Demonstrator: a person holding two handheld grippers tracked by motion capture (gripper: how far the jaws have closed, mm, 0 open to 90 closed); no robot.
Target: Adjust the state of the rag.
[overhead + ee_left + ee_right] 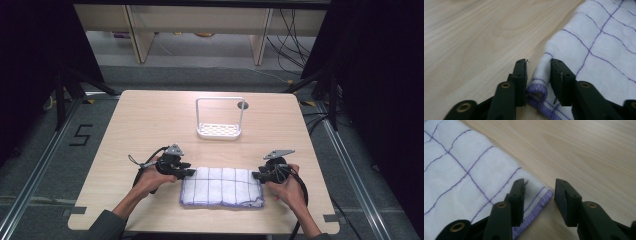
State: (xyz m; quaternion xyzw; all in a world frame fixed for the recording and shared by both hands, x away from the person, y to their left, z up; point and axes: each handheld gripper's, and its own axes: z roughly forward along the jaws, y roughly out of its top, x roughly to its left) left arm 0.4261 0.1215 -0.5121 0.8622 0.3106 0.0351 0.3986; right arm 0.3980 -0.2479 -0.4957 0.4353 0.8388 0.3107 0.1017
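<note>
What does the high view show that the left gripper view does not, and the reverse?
High view alone: the white rack at the far side, the right gripper and the person's hands. Left gripper view alone: the cloth's purple-stitched corner standing between the left gripper jaws, a gap visible beside the cloth. Both: the white checked cloth on the wooden table.

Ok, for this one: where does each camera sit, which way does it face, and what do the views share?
High view: above the person's side, facing forward and down on the table; both forearms, left gripper and right gripper show.
Left gripper view: rides the left gripper, looking along its jaws at a hemmed corner of the cloth between them.
Right gripper view: rides the right gripper, jaws straddling the cloth's purple-edged corner.
Shared: all three show the white, purple-checked cloth on the wooden table.
</note>
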